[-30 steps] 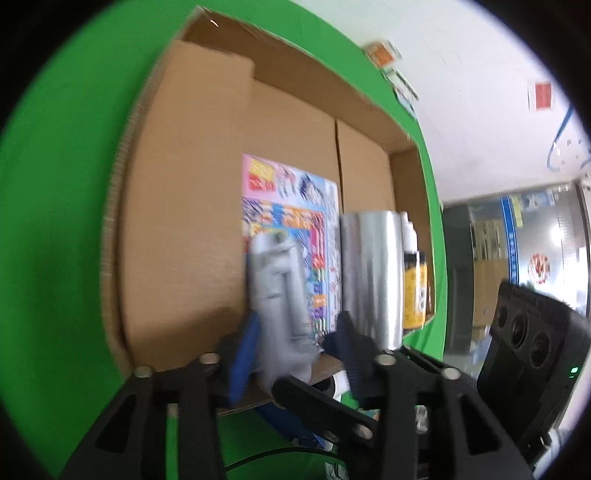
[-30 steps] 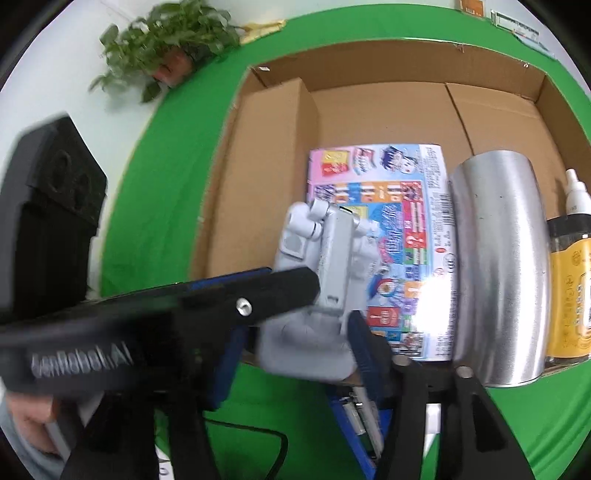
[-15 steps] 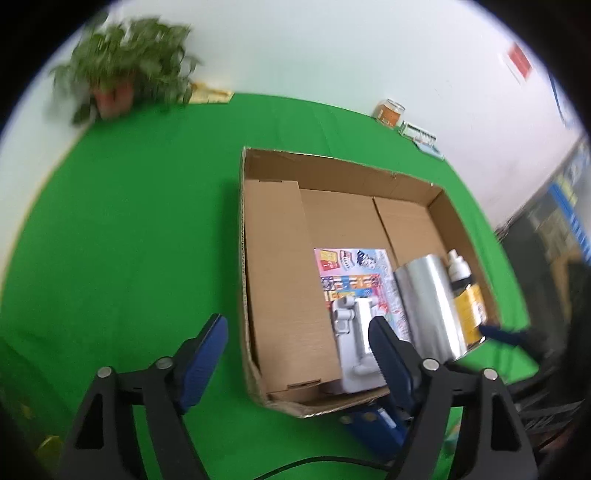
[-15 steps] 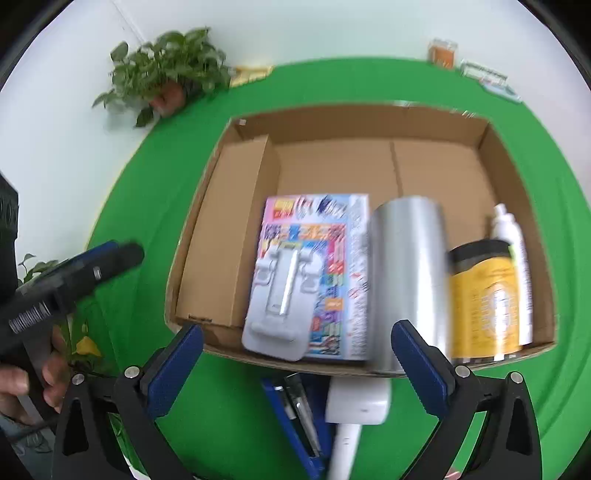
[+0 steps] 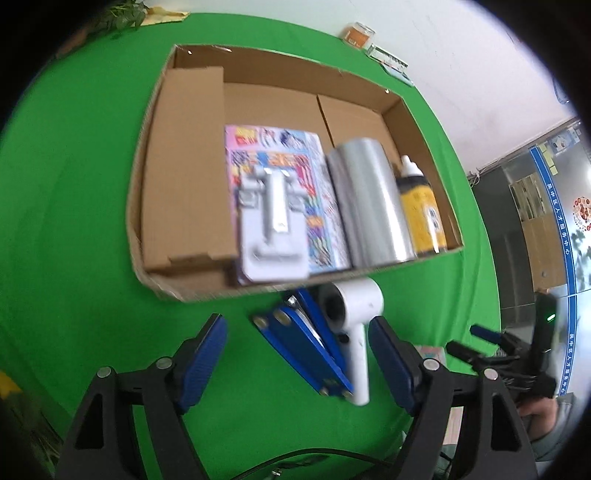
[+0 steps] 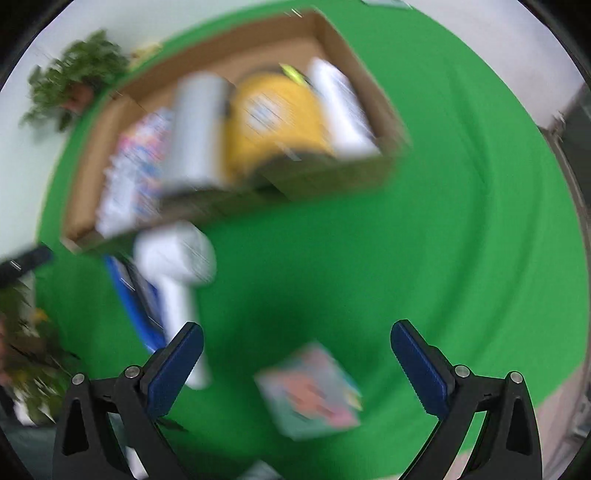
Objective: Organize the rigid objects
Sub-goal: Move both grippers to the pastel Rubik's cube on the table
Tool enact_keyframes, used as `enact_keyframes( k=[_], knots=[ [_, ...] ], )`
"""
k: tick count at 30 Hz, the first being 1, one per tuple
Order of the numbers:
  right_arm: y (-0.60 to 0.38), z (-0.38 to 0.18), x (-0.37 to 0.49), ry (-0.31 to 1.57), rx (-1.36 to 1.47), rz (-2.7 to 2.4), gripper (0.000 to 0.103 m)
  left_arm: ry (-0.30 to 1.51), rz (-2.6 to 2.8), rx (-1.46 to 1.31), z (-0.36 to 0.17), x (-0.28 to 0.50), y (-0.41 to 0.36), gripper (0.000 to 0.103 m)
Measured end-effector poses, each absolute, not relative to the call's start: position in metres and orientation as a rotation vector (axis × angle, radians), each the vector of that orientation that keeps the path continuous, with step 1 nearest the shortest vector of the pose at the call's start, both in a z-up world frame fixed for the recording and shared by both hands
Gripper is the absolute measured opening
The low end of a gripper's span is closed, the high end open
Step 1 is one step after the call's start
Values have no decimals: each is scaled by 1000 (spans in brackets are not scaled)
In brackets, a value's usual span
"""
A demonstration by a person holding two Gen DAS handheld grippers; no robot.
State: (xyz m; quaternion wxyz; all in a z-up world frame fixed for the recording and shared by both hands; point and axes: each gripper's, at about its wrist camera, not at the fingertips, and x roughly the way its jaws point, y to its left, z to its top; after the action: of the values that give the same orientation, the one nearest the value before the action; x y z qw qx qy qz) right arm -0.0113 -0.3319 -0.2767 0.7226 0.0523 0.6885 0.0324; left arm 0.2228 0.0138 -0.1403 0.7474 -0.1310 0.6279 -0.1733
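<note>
An open cardboard box (image 5: pixel 147 177) on the green cloth holds a colourful flat packet (image 5: pixel 317 206). A grey plastic piece (image 5: pixel 273 236) lies on that packet, beside a silver cylinder (image 5: pixel 369 199) and a yellow bottle (image 5: pixel 421 206). My left gripper (image 5: pixel 295 354) stands open above a blue folding tool (image 5: pixel 303 350) and a white dryer-shaped object (image 5: pixel 354 306), in front of the box. My right gripper (image 6: pixel 297 350) is wide open over a small colourful box (image 6: pixel 310 391) on the cloth. This view is blurred.
A potted plant (image 6: pixel 74 81) stands beyond the cloth's far left. A small orange jar (image 5: pixel 358 35) sits behind the box. The person's hand (image 5: pixel 543 413) with the other gripper shows at the right edge. Green cloth (image 6: pixel 443 221) lies bare right of the box.
Both grippers have let go of the grey piece, which now lies in the box on the packet. Both drew back; the right one swung right over the small colourful box.
</note>
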Motion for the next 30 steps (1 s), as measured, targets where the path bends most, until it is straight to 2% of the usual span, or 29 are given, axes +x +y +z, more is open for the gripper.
enact_keyframes(
  k=[4,9,10,11,13,21,30],
  knots=[
    [-347,-296,-39,1579,75,148,102,1381,-369,-298,-135,202,-4,79],
    [-329,-308,-59,1548,-10,310,99,1403,-320,-318,-131,171,-32,79],
    [-327,-309,-63,1541,-21,326,92,1405,-316,-323,-130,166,-36,79],
    [-326,-311,-66,1541,-21,343,79,1408,-310,-326,-128,157,-43,79],
    [-328,-316,-72,1551,-20,370,63,1416,-295,-318,-125,144,-54,79],
    [-339,-307,-110,1485,-90,495,61,1449,-313,-402,-129,110,-89,79],
    [-352,-320,-117,1607,145,462,61,1606,-411,-650,-199,94,-124,78]
  ],
)
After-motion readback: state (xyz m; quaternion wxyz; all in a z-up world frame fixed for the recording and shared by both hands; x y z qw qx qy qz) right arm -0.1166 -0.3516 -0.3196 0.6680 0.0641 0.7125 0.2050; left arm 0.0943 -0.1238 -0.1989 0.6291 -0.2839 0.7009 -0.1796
